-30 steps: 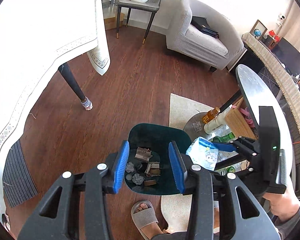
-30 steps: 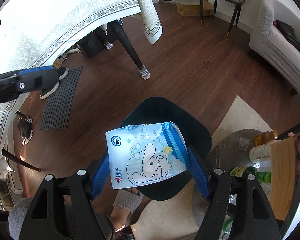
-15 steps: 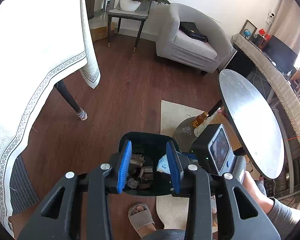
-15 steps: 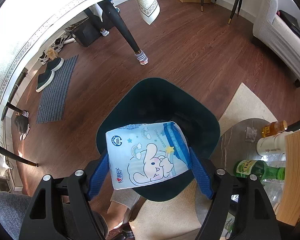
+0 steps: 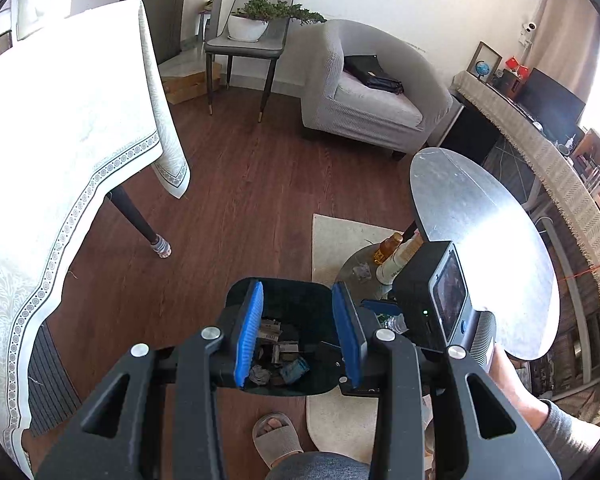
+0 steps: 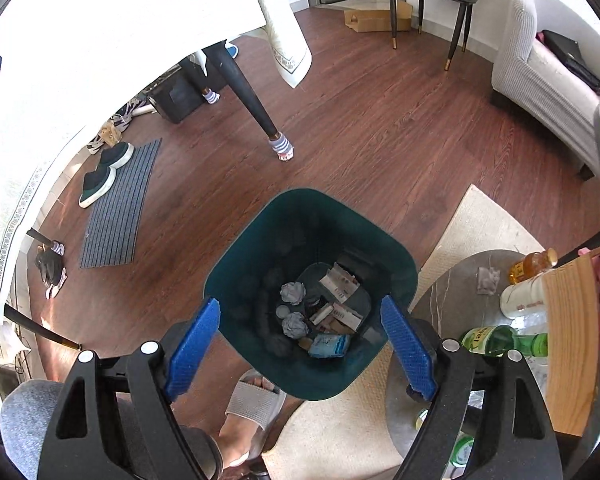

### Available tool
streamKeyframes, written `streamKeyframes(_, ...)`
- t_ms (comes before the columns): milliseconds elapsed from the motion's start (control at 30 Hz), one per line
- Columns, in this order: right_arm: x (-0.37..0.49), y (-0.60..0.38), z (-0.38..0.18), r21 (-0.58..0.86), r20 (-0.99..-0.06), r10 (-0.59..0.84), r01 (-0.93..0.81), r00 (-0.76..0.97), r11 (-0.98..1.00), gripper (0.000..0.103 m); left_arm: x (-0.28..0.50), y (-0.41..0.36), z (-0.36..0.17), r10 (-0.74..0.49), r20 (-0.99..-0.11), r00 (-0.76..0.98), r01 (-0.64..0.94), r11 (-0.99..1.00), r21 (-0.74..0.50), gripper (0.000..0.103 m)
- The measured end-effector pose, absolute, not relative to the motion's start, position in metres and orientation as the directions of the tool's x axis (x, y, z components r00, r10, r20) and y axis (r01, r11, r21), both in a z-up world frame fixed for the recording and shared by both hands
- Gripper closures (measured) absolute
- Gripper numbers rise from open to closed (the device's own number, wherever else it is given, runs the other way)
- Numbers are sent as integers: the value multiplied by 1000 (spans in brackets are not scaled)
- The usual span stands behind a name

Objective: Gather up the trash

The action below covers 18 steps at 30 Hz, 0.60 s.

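Underfoot, a dark wood floor (image 6: pixel 380 136) runs through a living room with a cloth-draped table (image 5: pixel 60 128), a grey armchair (image 5: pixel 364 96) and a pale rug (image 6: pixel 476 232). On the floor at the rug's edge stands a dark green bin (image 6: pixel 260 240), open-topped. At its bottom lie crumpled grey paper balls (image 6: pixel 293 293), flat cardboard packets (image 6: pixel 338 282) and a small blue-and-white wrapper (image 6: pixel 329 345). Just beside the bin a low round stand (image 6: pixel 452 292) carries a green bottle (image 6: pixel 496 340), a white bottle (image 6: pixel 520 300) and an amber bottle (image 6: pixel 534 265). A slippered foot (image 6: pixel 252 404) rests near the bin. Above the bin the right gripper (image 6: pixel 302 346) is released, its jaws spread wide and empty. The left gripper (image 5: pixel 298 340) hangs higher, its jaws narrow and apart with nothing between them.
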State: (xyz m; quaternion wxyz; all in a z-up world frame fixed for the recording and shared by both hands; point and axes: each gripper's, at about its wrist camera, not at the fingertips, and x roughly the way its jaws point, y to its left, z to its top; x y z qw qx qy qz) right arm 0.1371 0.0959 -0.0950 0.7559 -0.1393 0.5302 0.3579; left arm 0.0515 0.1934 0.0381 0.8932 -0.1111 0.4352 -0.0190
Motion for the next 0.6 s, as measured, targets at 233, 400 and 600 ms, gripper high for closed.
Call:
streamKeyframes(233,125,69,-43,151,-850,454,-702,268,696,19,43,172,52,-102,-756,647,-50,983,-175,49)
streamKeyframes(400,116,32,-3,123,-806,469,-672,362,730,19,34,155,67,-70,-724,686,-47,989,-139,34)
streamKeyframes(600,110,-27,38,94,-756,440,-584,485,806,19,20,133,84,-42,-660,750,-28,995,-96,17)
